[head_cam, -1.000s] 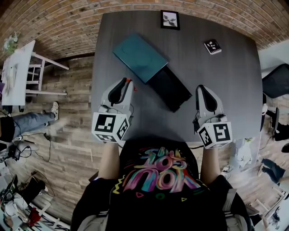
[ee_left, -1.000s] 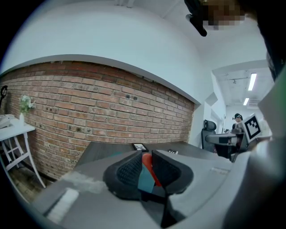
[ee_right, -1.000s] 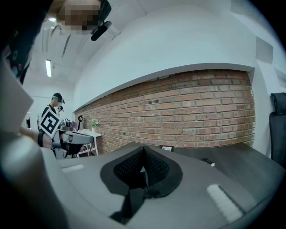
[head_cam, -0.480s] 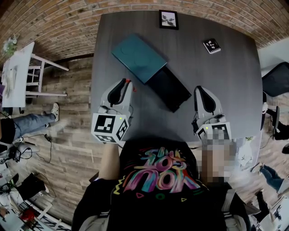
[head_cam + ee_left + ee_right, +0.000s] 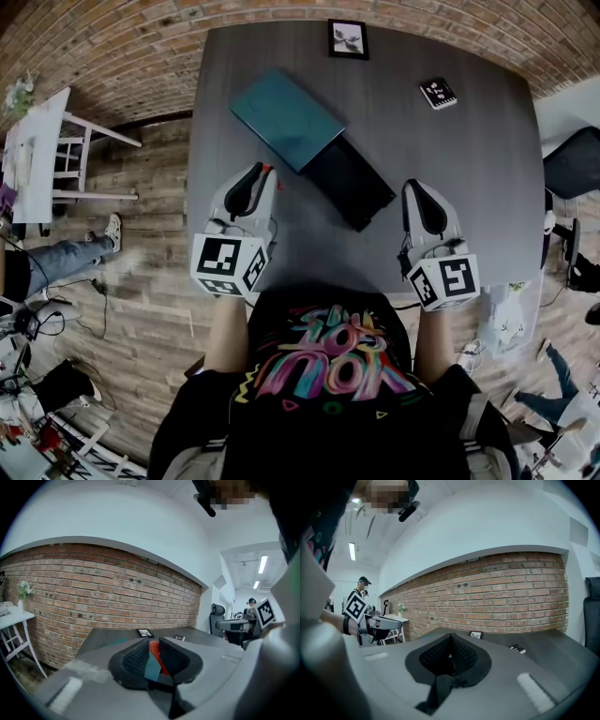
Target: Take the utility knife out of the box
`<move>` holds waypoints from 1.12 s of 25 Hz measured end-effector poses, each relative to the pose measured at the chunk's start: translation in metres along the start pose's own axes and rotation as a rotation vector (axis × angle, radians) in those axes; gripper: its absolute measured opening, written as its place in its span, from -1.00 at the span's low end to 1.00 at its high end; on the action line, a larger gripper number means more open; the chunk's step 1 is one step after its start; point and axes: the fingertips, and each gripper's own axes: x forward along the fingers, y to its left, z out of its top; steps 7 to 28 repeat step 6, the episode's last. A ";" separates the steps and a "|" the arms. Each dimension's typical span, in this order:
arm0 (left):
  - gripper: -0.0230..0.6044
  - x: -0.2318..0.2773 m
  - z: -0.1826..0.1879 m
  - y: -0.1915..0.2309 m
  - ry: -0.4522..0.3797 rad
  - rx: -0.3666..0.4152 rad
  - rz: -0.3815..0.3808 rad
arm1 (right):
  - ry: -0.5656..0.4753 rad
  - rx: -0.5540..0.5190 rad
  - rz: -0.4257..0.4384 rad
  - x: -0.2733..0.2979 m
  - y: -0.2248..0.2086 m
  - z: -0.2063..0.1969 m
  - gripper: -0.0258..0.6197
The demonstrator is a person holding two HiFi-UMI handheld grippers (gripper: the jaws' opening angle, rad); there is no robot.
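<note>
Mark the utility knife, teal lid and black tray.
utility knife (image 5: 153,649), left gripper view, red body between the jaws
teal lid (image 5: 286,117), head view, middle of its top
black tray (image 5: 354,185), head view, middle of its dark face

At the right edge of the head view, the bystander in blue jeans (image 5: 561,373) on the wooden plank floor (image 5: 150,281) now stands nearer the bottom corner than a second ago. The other jeans-clad leg at the left (image 5: 58,264) lies slightly lower. The small black-framed picture (image 5: 348,38) sits a touch further left.
</note>
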 end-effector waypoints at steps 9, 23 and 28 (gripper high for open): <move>-0.69 0.002 -0.002 -0.005 0.004 0.003 -0.009 | 0.003 -0.007 0.009 -0.001 -0.001 -0.002 -0.92; -0.69 0.002 -0.002 -0.005 0.004 0.003 -0.009 | 0.003 -0.007 0.009 -0.001 -0.001 -0.002 -0.92; -0.69 0.002 -0.002 -0.005 0.004 0.003 -0.009 | 0.003 -0.007 0.009 -0.001 -0.001 -0.002 -0.92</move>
